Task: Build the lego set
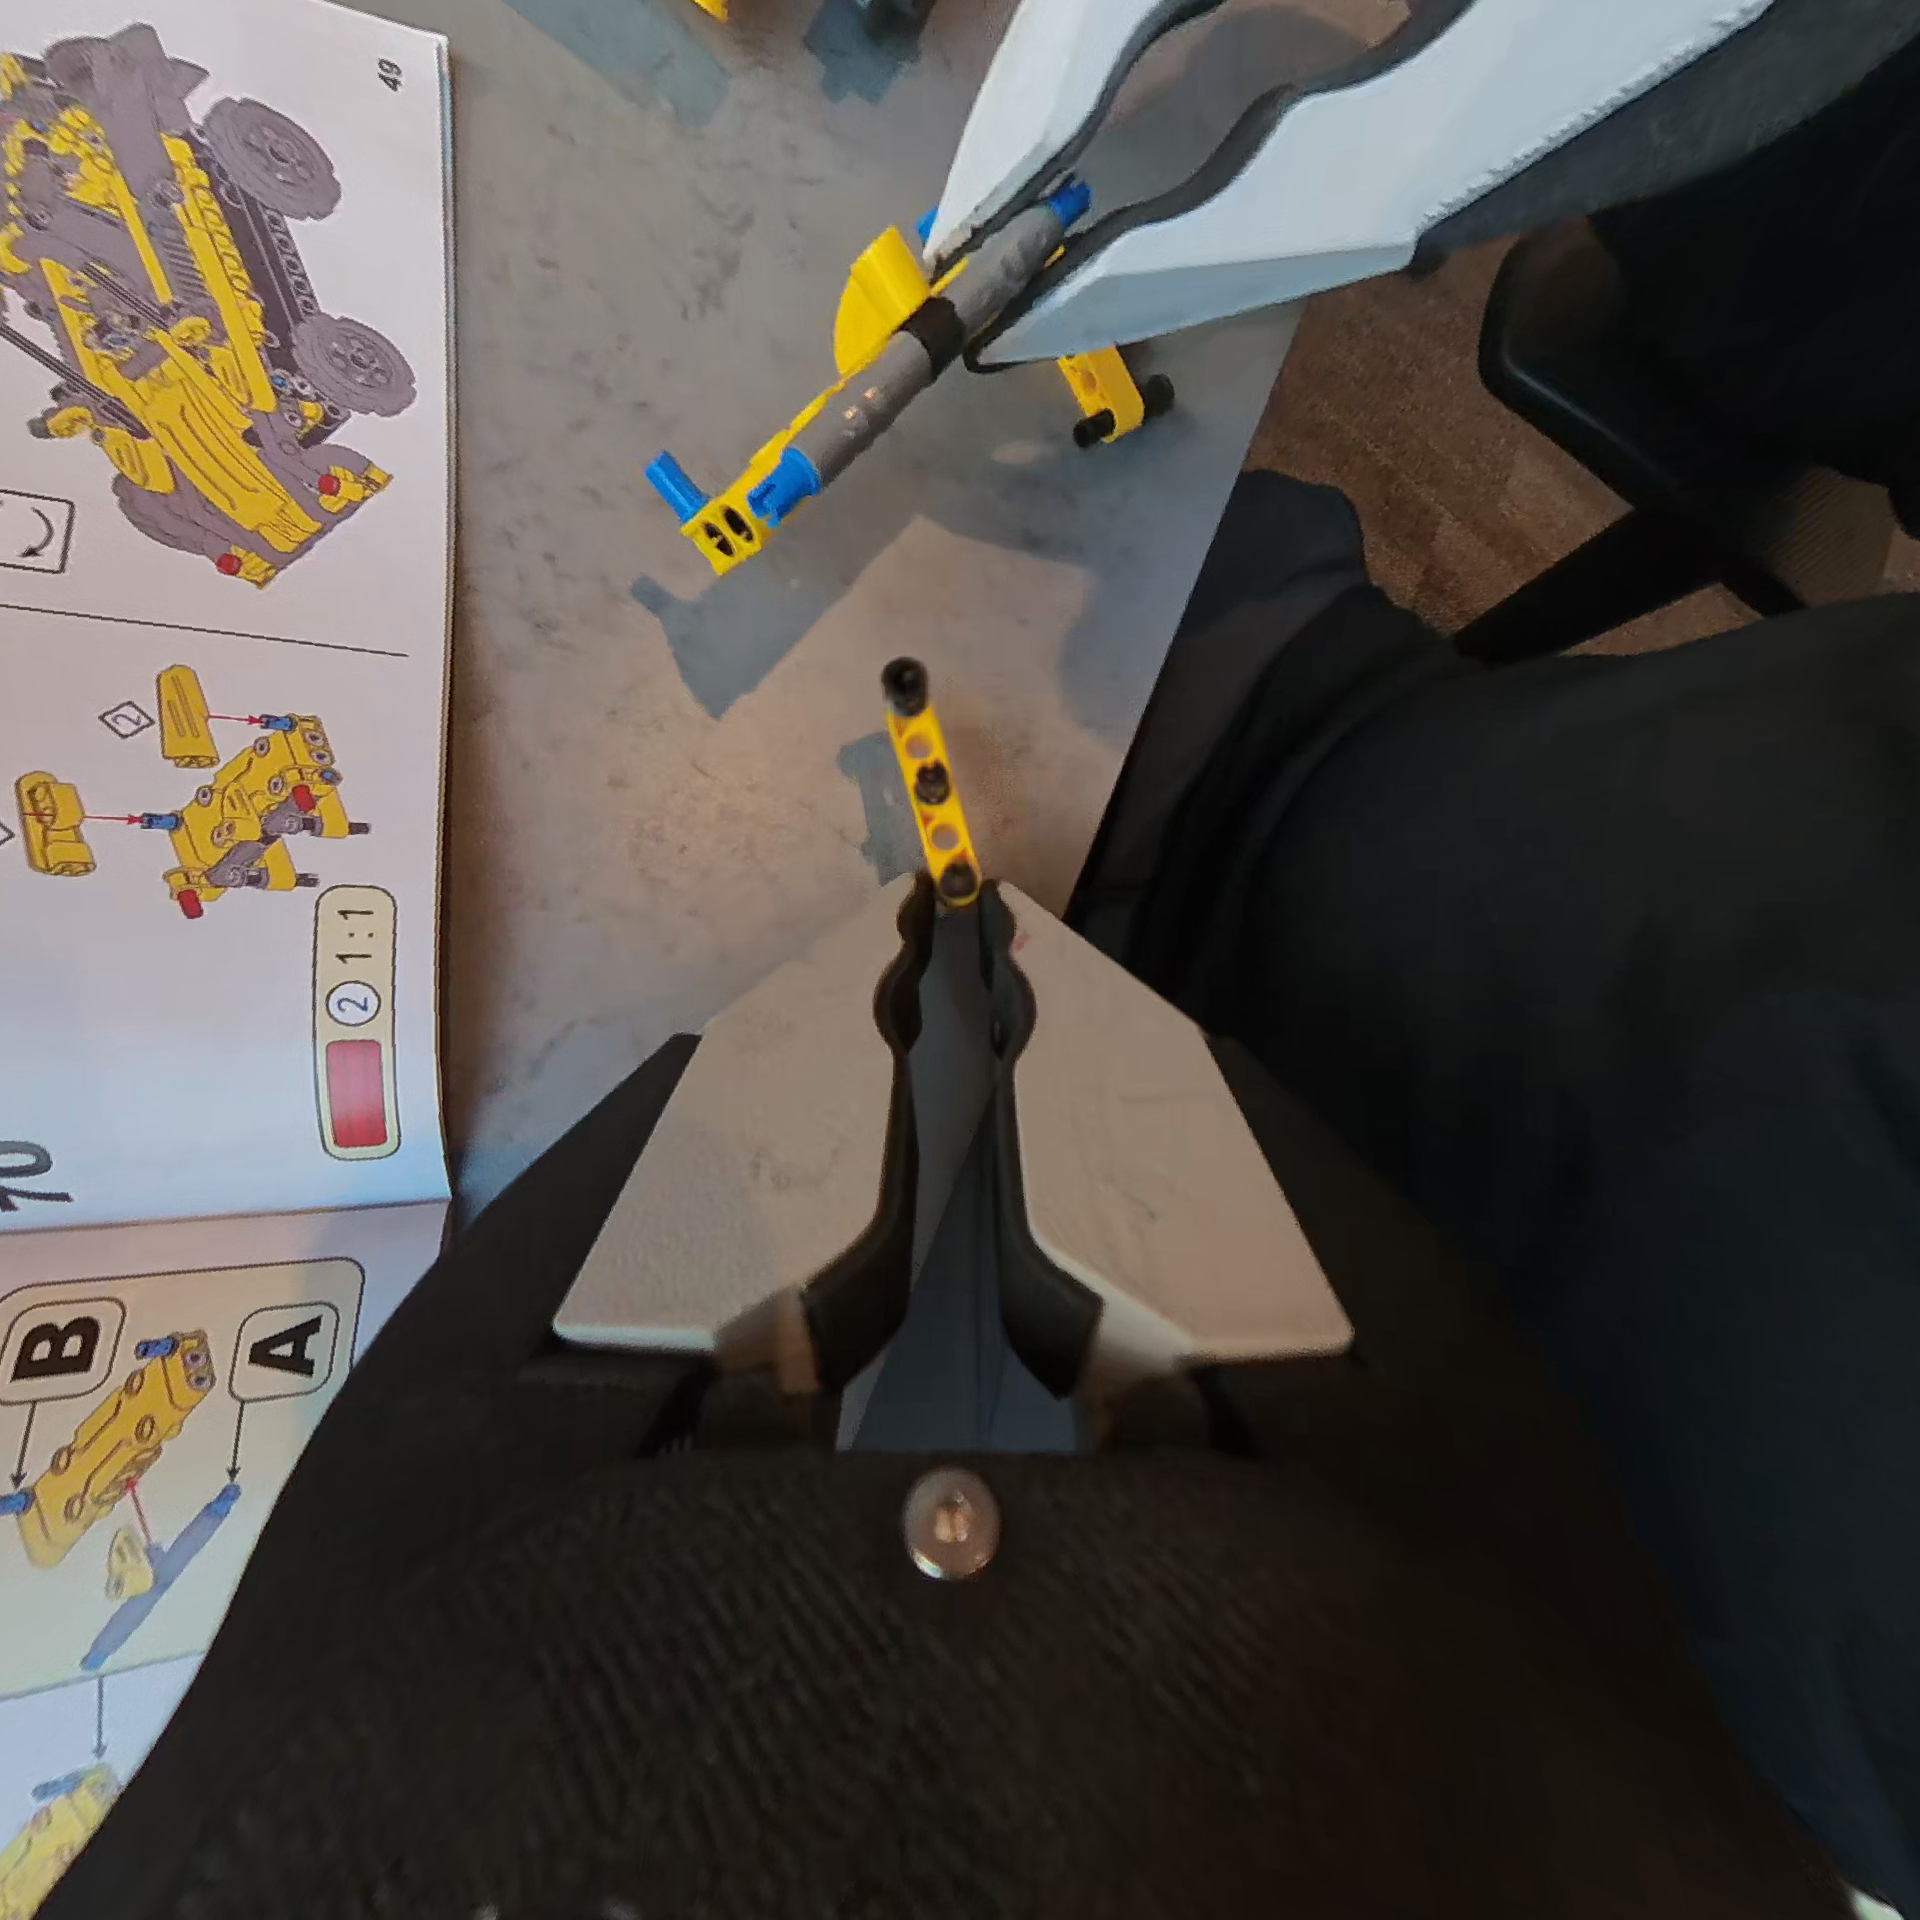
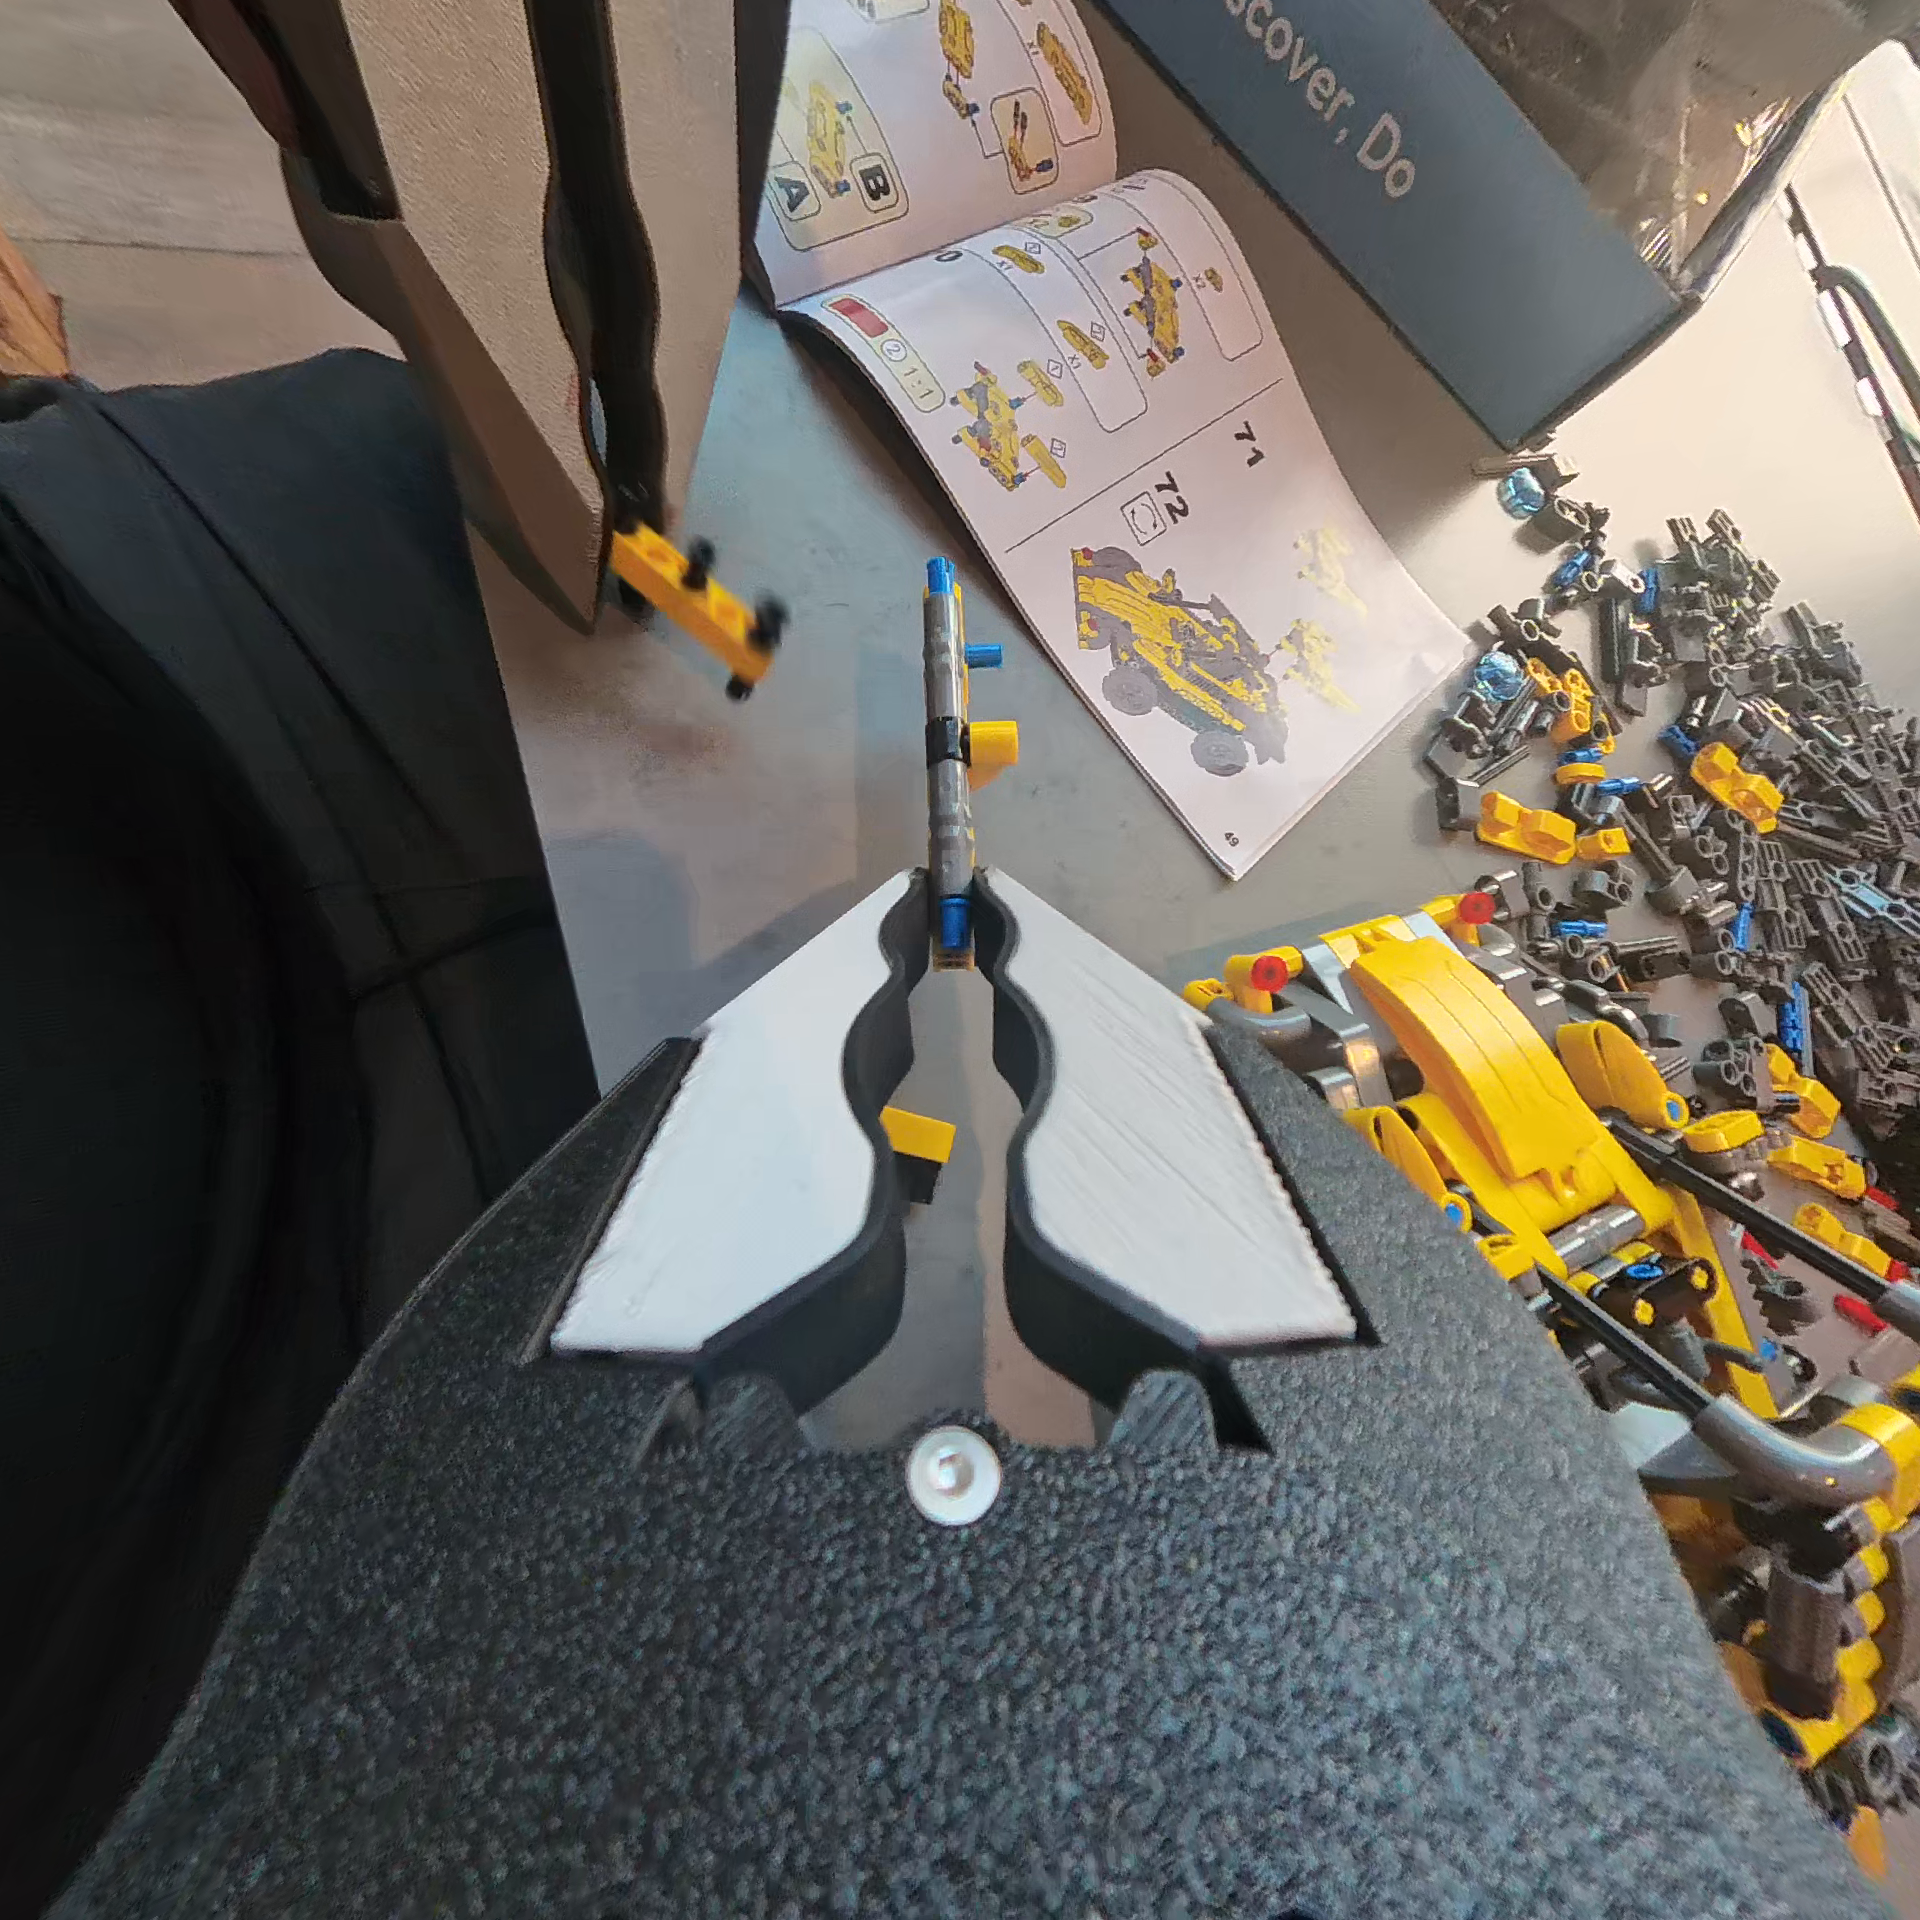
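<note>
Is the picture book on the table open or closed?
Open. The booklet lies spread on the table, with printed building pictures showing.

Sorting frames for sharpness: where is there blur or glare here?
Left wrist view: yellow beam in the left gripper is sharp; booklet softens toward the lower corner. Right wrist view: that beam is motion-blurred; window glare on the table.

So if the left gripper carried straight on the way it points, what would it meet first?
Probably the grey-and-yellow assembly held by the right gripper; the beam in the left gripper points roughly toward it. Depth is unclear, so it might pass beside it.
</note>
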The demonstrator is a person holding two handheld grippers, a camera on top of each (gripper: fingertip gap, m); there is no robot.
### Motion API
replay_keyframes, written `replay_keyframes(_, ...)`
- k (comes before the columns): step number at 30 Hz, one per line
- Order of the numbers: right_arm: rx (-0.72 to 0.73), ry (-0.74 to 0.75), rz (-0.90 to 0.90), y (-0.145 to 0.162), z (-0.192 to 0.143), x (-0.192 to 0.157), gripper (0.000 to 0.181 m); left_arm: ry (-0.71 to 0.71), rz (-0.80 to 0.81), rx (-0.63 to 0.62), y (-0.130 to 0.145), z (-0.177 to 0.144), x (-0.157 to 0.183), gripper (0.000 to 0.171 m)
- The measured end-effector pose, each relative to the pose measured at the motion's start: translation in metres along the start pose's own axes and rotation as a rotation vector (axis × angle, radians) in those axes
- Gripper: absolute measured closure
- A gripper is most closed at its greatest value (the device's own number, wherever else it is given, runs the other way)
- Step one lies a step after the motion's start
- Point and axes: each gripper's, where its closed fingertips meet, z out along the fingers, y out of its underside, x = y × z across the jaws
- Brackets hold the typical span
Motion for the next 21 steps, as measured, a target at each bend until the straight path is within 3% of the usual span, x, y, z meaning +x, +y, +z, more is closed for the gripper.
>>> replay_keyframes(6, 0.03, 0.032, -0.05, -0.005, -0.006, 0.004, 0.174, -0.011, -0.005, 0.017, -0.004, 0.001, 0.002, 0.153)
replay_keyframes(10, 0.111, -0.011, -0.052, -0.013, -0.013, 0.0, 0.174, -0.153, 0.08, 0.005, -0.004, -0.013, -0.012, 0.148)
replay_keyframes(14, 0.239, -0.162, 0.006, -0.025, -0.021, -0.015, 0.174, -0.278, 0.228, 0.195, -0.039, -0.026, -0.015, 0.125)
replay_keyframes(17, 0.294, -0.271, 0.046, -0.03, -0.027, -0.026, 0.174, -0.278, 0.382, 0.301, -0.06, -0.029, 0.002, 0.134)
replay_keyframes(19, 0.321, -0.283, 0.065, -0.033, -0.029, -0.026, 0.174, -0.267, 0.474, 0.307, -0.061, -0.026, 0.013, 0.161)
replay_keyframes(21, 0.316, -0.297, 0.09, -0.031, -0.03, -0.024, 0.173, -0.287, 0.532, 0.291, -0.059, -0.021, 0.016, 0.166)
